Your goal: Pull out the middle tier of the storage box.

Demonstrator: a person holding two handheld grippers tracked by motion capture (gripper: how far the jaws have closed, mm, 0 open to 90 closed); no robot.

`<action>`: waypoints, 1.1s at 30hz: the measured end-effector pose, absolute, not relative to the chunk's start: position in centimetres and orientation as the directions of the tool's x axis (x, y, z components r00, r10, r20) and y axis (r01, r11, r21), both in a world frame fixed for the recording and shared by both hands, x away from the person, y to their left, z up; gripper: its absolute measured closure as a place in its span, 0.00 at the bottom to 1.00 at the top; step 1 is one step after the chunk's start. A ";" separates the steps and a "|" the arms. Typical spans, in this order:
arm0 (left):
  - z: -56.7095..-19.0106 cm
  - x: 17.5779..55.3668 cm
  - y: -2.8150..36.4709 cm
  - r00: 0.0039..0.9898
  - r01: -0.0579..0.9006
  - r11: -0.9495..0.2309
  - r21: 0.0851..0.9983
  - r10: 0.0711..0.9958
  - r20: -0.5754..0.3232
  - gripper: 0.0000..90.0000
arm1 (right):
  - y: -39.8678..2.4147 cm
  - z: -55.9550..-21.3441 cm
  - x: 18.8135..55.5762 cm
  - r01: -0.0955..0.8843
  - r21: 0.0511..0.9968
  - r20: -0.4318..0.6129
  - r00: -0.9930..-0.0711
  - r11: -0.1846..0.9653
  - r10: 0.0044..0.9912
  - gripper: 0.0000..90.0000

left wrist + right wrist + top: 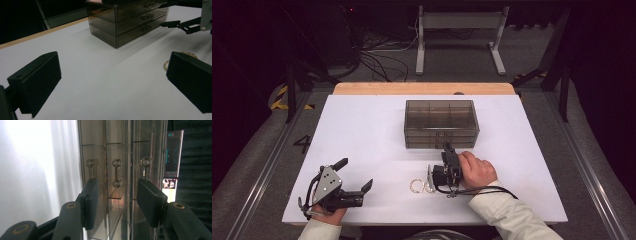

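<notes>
A smoky clear box of three drawers [439, 122] stands at the middle of the white table [362, 130]. My right gripper [448, 149] is rolled on its side right at the box front. In the right gripper view its jaws [117, 192] stand apart on either side of the middle drawer's clear handle [117, 173], and the pads do not touch it. Two gold rings [418, 186] lie on the table just left of that hand. At the front left my left gripper [356, 173] is open, with nothing between its jaws [112, 67].
The box [125, 22] shows far ahead in the left gripper view, with the right gripper's fingers [175, 24] at its front and a gold ring [166, 65] beside my right jaw. A wooden strip [422, 88] edges the table's far side. Metal frames and cables lie beyond.
</notes>
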State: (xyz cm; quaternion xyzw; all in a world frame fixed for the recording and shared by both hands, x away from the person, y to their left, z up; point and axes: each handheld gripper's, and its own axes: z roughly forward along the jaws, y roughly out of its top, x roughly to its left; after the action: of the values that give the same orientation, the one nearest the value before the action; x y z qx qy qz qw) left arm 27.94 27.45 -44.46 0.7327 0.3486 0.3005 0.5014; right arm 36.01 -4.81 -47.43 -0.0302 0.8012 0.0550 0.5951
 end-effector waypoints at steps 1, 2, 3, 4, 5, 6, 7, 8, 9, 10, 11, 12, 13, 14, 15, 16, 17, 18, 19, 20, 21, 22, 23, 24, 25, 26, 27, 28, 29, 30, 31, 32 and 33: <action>-44.5 27.9 27.5 0.576 0.210 -0.254 0.944 0.812 0.091 0.01 | -4.8 -47.4 36.0 -0.114 0.052 -0.957 -0.290 0.992 0.017 0.59; -44.5 28.0 27.5 0.575 0.209 -0.256 0.944 0.813 0.094 0.01 | -4.8 -47.4 36.3 -0.113 0.042 -0.958 -0.285 0.993 0.008 0.60; -44.5 28.0 27.5 0.575 0.209 -0.256 0.944 0.813 0.094 0.01 | -4.8 -47.4 36.3 -0.113 0.042 -0.958 -0.285 0.993 0.008 0.60; -44.5 28.0 27.5 0.575 0.210 -0.257 0.943 0.813 0.094 0.01 | -4.8 -47.6 36.5 -0.109 0.052 -0.961 -0.277 0.993 0.020 0.61; -44.5 28.0 27.5 0.575 0.210 -0.257 0.943 0.813 0.094 0.01 | -4.7 -47.6 36.6 -0.112 0.045 -0.963 -0.269 0.993 0.013 0.62; -44.5 28.0 27.4 0.574 0.210 -0.257 0.943 0.813 0.094 0.01 | -4.7 -47.8 36.8 -0.106 0.042 -0.965 -0.264 0.994 0.012 0.62; -44.5 28.0 27.4 0.574 0.210 -0.258 0.943 0.813 0.094 0.01 | -4.7 -47.9 36.8 -0.092 0.045 -0.964 -0.267 0.995 0.019 0.63; -44.5 27.9 27.4 0.574 0.211 -0.256 0.943 0.813 0.093 0.01 | -4.7 -47.9 37.0 -0.101 0.032 -0.966 -0.260 0.994 0.004 0.63; -44.5 27.9 27.4 0.575 0.211 -0.256 0.943 0.813 0.092 0.01 | -4.7 -48.0 37.2 -0.094 0.036 -0.966 -0.259 0.995 0.010 0.64; -44.5 27.9 27.4 0.574 0.211 -0.256 0.943 0.813 0.093 0.01 | -4.7 -48.1 37.3 -0.084 0.040 -0.965 -0.262 0.996 0.017 0.65; -44.5 27.9 27.4 0.574 0.211 -0.256 0.943 0.813 0.093 0.01 | -4.7 -48.1 37.3 -0.084 0.040 -0.965 -0.262 0.996 0.017 0.65; -44.5 28.0 27.4 0.574 0.211 -0.256 0.943 0.814 0.093 0.01 | -4.7 -48.3 37.5 -0.077 0.042 -0.967 -0.255 0.996 0.021 0.67; -44.5 28.0 27.4 0.574 0.211 -0.256 0.943 0.814 0.093 0.01 | -4.7 -48.3 37.5 -0.077 0.042 -0.967 -0.255 0.996 0.021 0.67; -44.5 28.0 27.4 0.574 0.210 -0.258 0.943 0.813 0.095 0.01 | -4.7 -48.3 37.6 -0.067 0.042 -0.966 -0.259 0.997 0.023 0.67; -44.5 27.9 27.4 0.574 0.210 -0.258 0.943 0.814 0.095 0.01 | -4.7 -48.2 37.7 -0.066 0.028 -0.966 -0.257 0.997 0.010 0.68; -44.5 27.9 27.4 0.574 0.210 -0.258 0.943 0.814 0.094 0.01 | -4.7 -48.4 37.8 -0.056 0.033 -0.967 -0.253 0.998 0.018 0.70; -44.5 27.9 27.4 0.574 0.210 -0.257 0.943 0.814 0.094 0.01 | -4.7 -48.4 38.0 -0.065 0.028 -0.969 -0.246 0.997 0.012 0.71; -44.5 27.9 27.4 0.574 0.211 -0.257 0.943 0.814 0.094 0.01 | -4.7 -48.5 38.0 -0.056 0.030 -0.968 -0.250 0.998 0.015 0.72; -44.5 27.9 27.4 0.574 0.211 -0.257 0.943 0.814 0.094 0.01 | -4.7 -48.5 38.0 -0.056 0.030 -0.968 -0.250 0.998 0.015 0.72; -44.5 27.9 27.4 0.574 0.210 -0.259 0.943 0.814 0.096 0.01 | -4.7 -48.5 38.1 -0.058 0.027 -0.969 -0.247 0.998 0.012 0.73; -44.5 27.9 27.4 0.574 0.210 -0.260 0.943 0.813 0.096 0.01 | -4.7 -48.4 38.2 -0.062 0.011 -0.969 -0.245 0.998 -0.004 0.73; -44.5 27.9 27.4 0.573 0.210 -0.259 0.943 0.814 0.096 0.01 | -4.7 -48.5 38.3 -0.054 0.018 -0.970 -0.244 0.998 0.004 0.75; -44.5 27.9 27.4 0.573 0.210 -0.259 0.943 0.814 0.096 0.01 | -4.7 -48.5 38.3 -0.054 0.018 -0.970 -0.244 0.998 0.004 0.75; -44.5 28.0 27.4 0.574 0.210 -0.259 0.943 0.813 0.096 0.01 | -4.7 -48.5 38.3 -0.047 0.017 -0.969 -0.247 0.999 0.004 0.76; -44.5 28.0 27.4 0.574 0.210 -0.259 0.943 0.813 0.096 0.01 | -4.7 -48.5 38.3 -0.047 0.017 -0.969 -0.247 0.999 0.004 0.76; -44.5 28.0 27.4 0.574 0.211 -0.259 0.943 0.813 0.095 0.01 | -4.6 -48.5 38.4 -0.054 0.023 -0.971 -0.241 0.998 0.009 0.78; -44.5 28.0 27.4 0.574 0.211 -0.259 0.943 0.813 0.095 0.01 | -4.6 -48.5 38.4 -0.054 0.023 -0.971 -0.241 0.998 0.009 0.78; -44.5 28.0 27.4 0.575 0.211 -0.259 0.943 0.813 0.095 0.01 | -4.6 -48.5 38.4 -0.050 0.024 -0.970 -0.241 0.998 0.011 0.79; -44.5 28.0 27.4 0.575 0.211 -0.259 0.943 0.813 0.095 0.01 | -4.6 -48.5 38.4 -0.050 0.024 -0.970 -0.241 0.998 0.011 0.79; -44.5 28.0 27.4 0.575 0.211 -0.259 0.942 0.813 0.094 0.01 | -4.4 -48.4 38.5 -0.054 0.017 -0.970 -0.243 0.998 0.003 0.81; -44.5 28.0 27.4 0.575 0.211 -0.259 0.942 0.813 0.094 0.01 | -4.4 -48.4 38.5 -0.054 0.017 -0.970 -0.243 0.998 0.003 0.81; -44.5 28.0 27.4 0.575 0.212 -0.257 0.943 0.813 0.093 0.01 | -4.4 -48.5 38.5 -0.056 0.025 -0.971 -0.238 0.998 0.011 0.82; -44.5 28.0 27.4 0.575 0.212 -0.257 0.943 0.813 0.093 0.01 | -4.4 -48.5 38.5 -0.056 0.025 -0.971 -0.238 0.998 0.011 0.82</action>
State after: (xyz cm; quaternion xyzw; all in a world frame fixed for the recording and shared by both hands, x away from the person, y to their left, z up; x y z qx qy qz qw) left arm 28.00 27.39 -44.51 0.7334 0.3493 0.3011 0.4994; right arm 38.51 -4.37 -48.54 -0.0143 0.7863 0.0270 0.6171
